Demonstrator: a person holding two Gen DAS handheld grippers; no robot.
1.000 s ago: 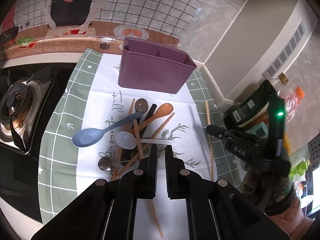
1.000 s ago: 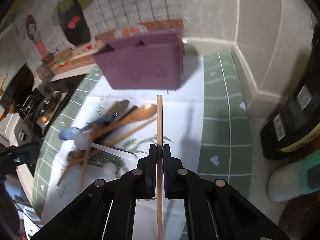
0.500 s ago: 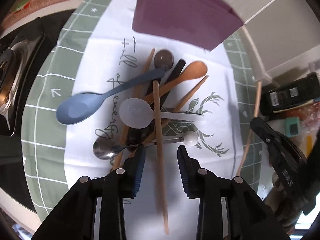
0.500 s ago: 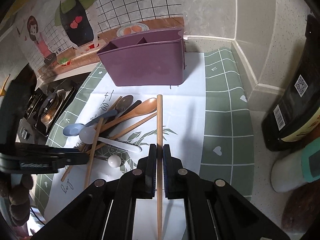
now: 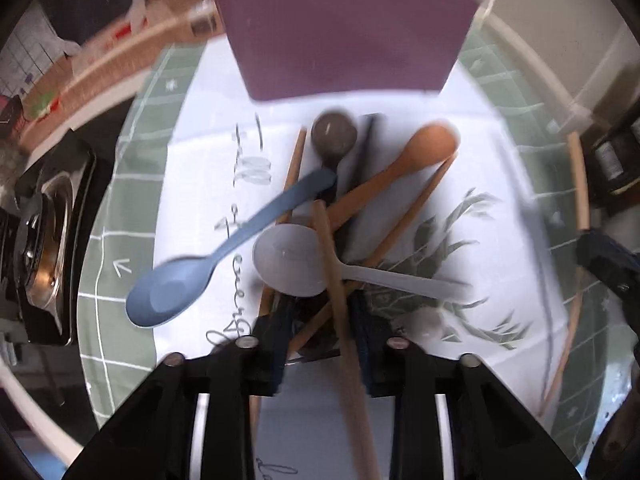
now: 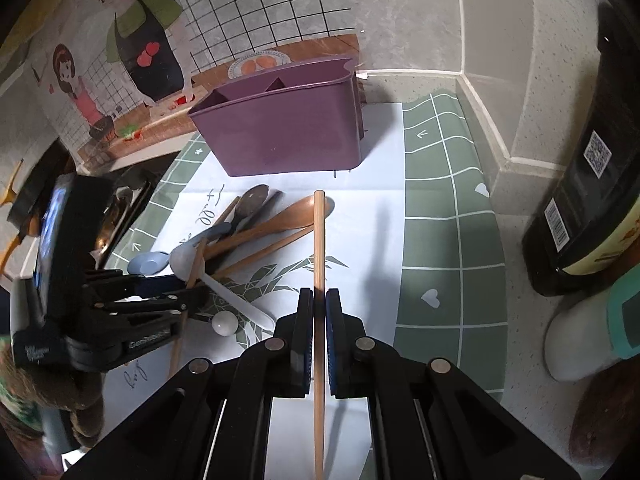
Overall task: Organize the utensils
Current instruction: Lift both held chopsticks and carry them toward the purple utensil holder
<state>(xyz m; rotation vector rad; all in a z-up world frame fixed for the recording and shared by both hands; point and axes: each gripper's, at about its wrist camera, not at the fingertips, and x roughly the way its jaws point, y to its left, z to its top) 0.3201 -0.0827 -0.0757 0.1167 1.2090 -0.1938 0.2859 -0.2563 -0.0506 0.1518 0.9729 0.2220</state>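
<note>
- Utensil pile (image 5: 340,216) on the white middle of the mat (image 6: 448,240), just in front of the purple caddy (image 6: 280,132) — blue spoon (image 5: 224,256), white spoon (image 5: 296,260), orange wooden spoon (image 5: 400,172), dark spoon (image 5: 334,134), loose chopsticks crossing each other.
- Caddy upright at the far end of the mat; divider visible inside from the right wrist view.
- One chopstick (image 5: 340,304) lying on top of the pile, pointing toward the caddy, running between the fingers of the left gripper (image 5: 320,320).
- Left gripper low over the near end of the pile, jaws spread wide, pads clear of the chopstick on both sides.
- Right gripper (image 6: 316,320) raised to the right of the pile, jaws clamped narrow on a second chopstick (image 6: 319,248) — tip aimed at the caddy, rear end passing back between the fingers.
- Small white ball-ended piece (image 6: 224,323) on the mat at the near edge of the pile.
- Dark bottle (image 6: 592,184) and white-and-teal container (image 6: 592,336) on the counter, right of the mat.
- Gas hob (image 5: 44,224) left of the mat.
</note>
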